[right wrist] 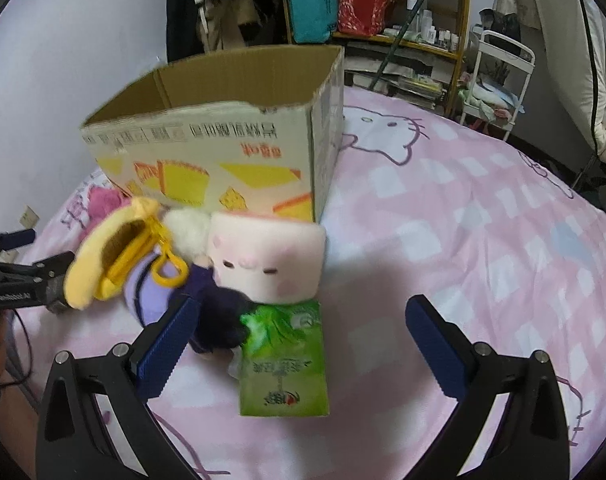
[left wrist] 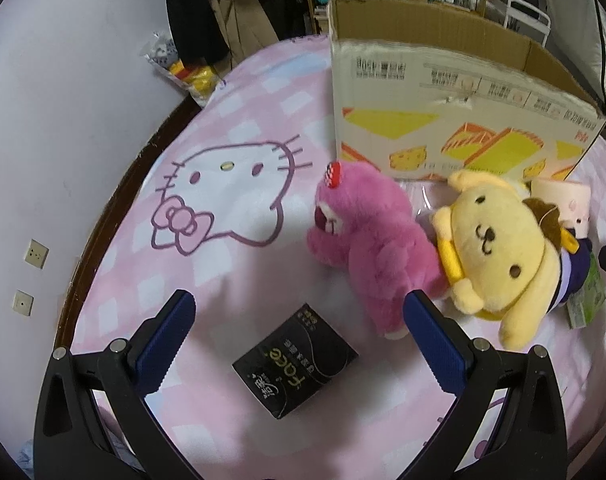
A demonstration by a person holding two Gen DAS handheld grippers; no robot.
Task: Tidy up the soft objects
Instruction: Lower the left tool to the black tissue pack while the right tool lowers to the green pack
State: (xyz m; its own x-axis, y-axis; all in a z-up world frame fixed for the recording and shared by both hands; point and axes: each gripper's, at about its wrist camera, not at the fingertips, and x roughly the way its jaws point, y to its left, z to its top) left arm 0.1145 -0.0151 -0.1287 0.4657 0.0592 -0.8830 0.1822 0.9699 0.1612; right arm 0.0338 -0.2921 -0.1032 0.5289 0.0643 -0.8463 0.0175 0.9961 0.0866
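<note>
Plush toys, four in number, lie in a cluster on the pink checked bedsheet (left wrist: 263, 264) just in front of one open cardboard box (left wrist: 455, 120). One is a pink fuzzy bear (left wrist: 367, 240), lying on its side; one is a yellow dog plush (left wrist: 499, 248), pressed against the bear's back; one is a cream block-shaped plush (right wrist: 267, 264) with a small sleepy face, next to the box's front wall; and one is a doll in dark purple clothes (right wrist: 207, 308), tucked between the dog and the block, with a yellow clip on it. Two tissue packs are also on the sheet: one black pack (left wrist: 295, 360), lying apart from the toys, and one green pack (right wrist: 287, 364), whose top edge slips under the block plush and the doll.

The left gripper (left wrist: 299, 332) hangs over the black pack with its jaws spread wide, grasping nothing. The right gripper (right wrist: 303, 340) hangs over the green pack, jaws likewise released and empty; its left finger (right wrist: 167, 344) overlaps the doll in the right wrist view, and whether they touch cannot be told.
</note>
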